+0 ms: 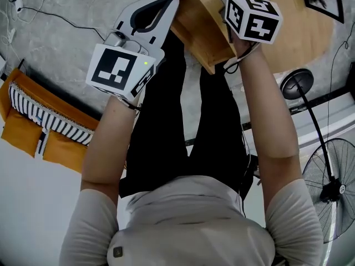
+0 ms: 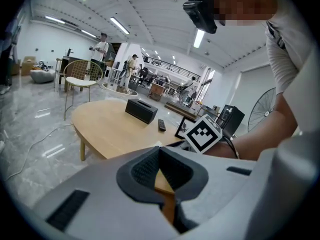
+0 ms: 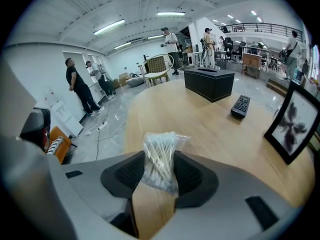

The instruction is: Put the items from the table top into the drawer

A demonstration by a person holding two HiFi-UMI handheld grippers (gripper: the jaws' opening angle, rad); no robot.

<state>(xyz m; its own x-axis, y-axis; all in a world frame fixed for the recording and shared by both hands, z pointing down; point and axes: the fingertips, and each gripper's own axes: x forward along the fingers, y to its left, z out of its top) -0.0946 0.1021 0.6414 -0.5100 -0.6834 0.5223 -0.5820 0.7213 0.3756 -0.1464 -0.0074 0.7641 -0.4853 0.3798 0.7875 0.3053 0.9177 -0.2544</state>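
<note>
Box (image 3: 209, 83): on the tabletop (image 3: 200, 134), far side
Remote (image 3: 240, 106): right of Box, nearer
Picture frame (image 3: 291, 126): right of Remote, nearest
Swab bag (image 3: 161, 151): between right gripper (image 3: 159, 170) jaws

We are viewing a pale wooden worktop (image 3: 190, 119) carrying a black box (image 3: 209, 83), a remote control (image 3: 241, 106) lying near it, and a framed picture (image 3: 292, 129) standing upright.

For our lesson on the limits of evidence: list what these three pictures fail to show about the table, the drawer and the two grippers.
Drawer: the head view shows only a wooden corner; whether that is it, and its inside, cannot be told.
Right gripper: head view, jaws run off the top edge.
Remote: right gripper view, buttons too small.
Picture frame: same view, cut by the right edge.
</note>
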